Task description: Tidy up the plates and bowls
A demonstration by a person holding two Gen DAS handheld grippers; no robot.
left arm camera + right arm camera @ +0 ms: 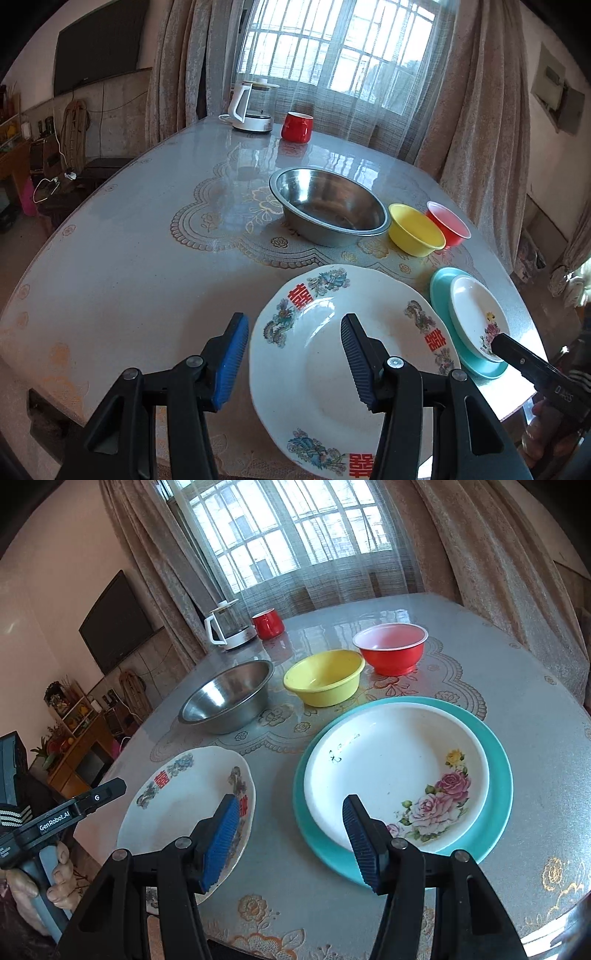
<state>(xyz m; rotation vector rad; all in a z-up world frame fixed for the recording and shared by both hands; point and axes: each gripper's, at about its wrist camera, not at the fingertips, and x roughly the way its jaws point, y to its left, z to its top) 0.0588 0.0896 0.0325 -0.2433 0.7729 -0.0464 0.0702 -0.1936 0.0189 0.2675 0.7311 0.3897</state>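
On the glossy table [535,775], both ribbed-padded claws [295,360] [291,840] gape empty above round glazed plates [332,350].

The left gripper [99,805] has "GenRobot.AI" printed in white down its black arm, plus a little "G" further toward the tip. The big white plate [332,369] has the red double-happiness character (囍) on its rim in a few spots, between the colourful dragon and phoenix pictures. There's also some tiny script by a butterfly on the rose plate [388,771] and lettering on the right gripper [535,373], but neither is readable from here.
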